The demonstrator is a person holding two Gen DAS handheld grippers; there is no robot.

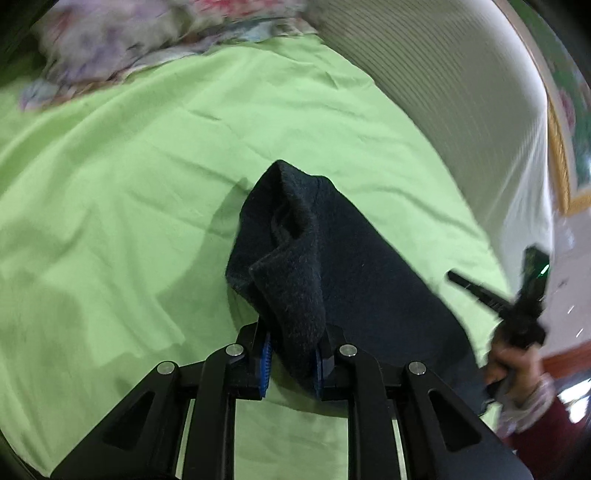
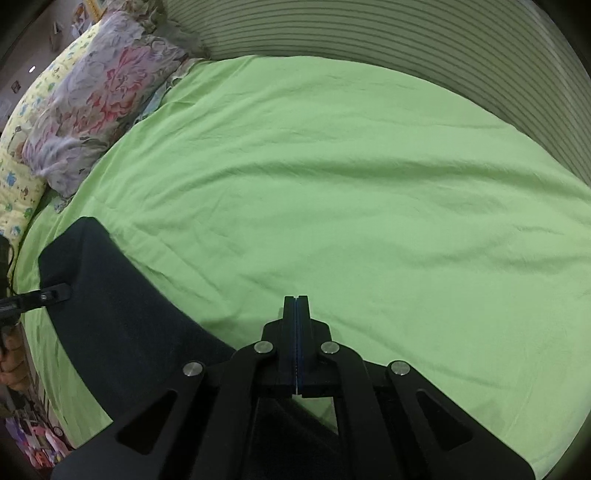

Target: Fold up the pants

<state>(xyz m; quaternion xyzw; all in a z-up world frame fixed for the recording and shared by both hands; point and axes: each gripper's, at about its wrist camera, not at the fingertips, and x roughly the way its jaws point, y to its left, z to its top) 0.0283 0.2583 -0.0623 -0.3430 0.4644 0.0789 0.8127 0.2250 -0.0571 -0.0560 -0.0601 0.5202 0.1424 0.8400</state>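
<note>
A home bedroom, bed (image 2: 369, 184) spread with a light green sheet (image 1: 147, 184), floral pillow (image 2: 99, 107) and patterned yellow pillow (image 2: 22, 147) at its head, striped padded headboard (image 2: 369, 33), gilt-framed picture (image 1: 565, 147) on the wall

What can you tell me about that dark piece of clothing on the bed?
The pants are dark navy, nearly black, of a fuzzy fleece-like cloth. One bunched, folded end is pinched between the blue pads of the left gripper and lifted, curling over itself. The rest trails flat across the green bedsheet toward the right gripper, whose jaws are shut with no cloth visible between the tips. No buttons, pockets or waistband can be made out.
</note>
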